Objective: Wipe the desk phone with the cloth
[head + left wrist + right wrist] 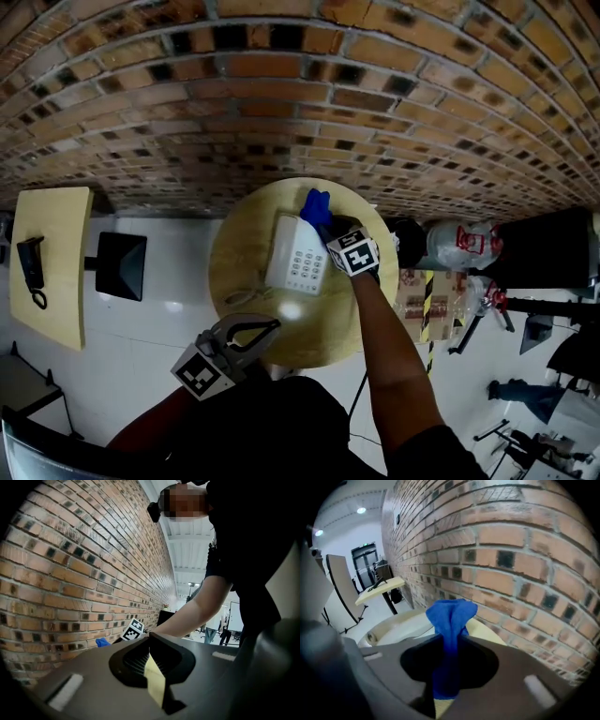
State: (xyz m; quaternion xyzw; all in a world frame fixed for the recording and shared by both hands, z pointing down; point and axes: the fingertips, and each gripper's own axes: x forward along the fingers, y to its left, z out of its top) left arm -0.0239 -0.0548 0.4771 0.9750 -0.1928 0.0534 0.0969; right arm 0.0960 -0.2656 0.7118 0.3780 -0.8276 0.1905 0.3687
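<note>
Right gripper [325,228]: jaws clamped on blue cloth [450,618], with a bunch standing out past the tips. Desk phone [297,255] lies just beside those jaws on round tabletop [239,234]. Left gripper [255,330]: jaws closed together, nothing between them, held apart from the phone.

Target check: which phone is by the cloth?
The white phone on the round table, blue cloth beside it; the black phone lies on the rectangular table.
</note>
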